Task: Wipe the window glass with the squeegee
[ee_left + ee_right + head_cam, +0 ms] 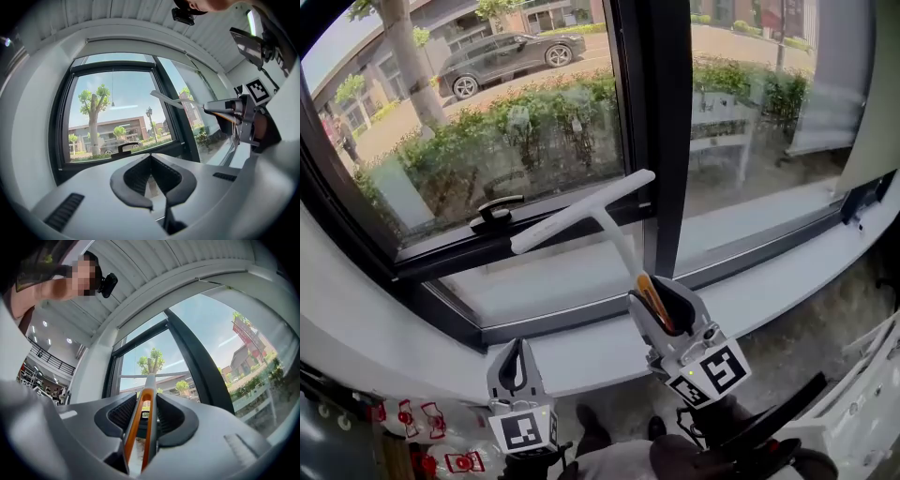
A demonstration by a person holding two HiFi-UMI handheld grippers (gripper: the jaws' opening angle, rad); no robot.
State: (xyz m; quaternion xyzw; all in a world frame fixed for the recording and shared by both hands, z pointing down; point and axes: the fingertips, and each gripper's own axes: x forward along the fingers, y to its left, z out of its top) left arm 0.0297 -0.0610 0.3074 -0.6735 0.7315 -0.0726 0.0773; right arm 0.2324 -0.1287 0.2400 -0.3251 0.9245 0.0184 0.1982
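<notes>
The squeegee point(581, 211) has a long white blade and a grey-and-orange handle. Its blade is tilted and lies across the bottom of the left window pane point(487, 112), its right end at the dark mullion point(661, 122); whether it touches the glass I cannot tell. My right gripper point(654, 302) is shut on the handle, and in the right gripper view the handle point(142, 420) runs up between the jaws of the right gripper point(146, 397). My left gripper point(512, 351) hangs lower left, below the sill, shut and holding nothing. In the left gripper view the left gripper point(150, 157) faces the pane, with the squeegee point(171, 99) at the right.
A black window handle point(497, 211) sits on the lower frame just left of the blade. The white sill point(750, 281) runs below both panes. Red-marked packs point(422, 422) lie at the bottom left. Outside are shrubs and a parked car point(511, 56).
</notes>
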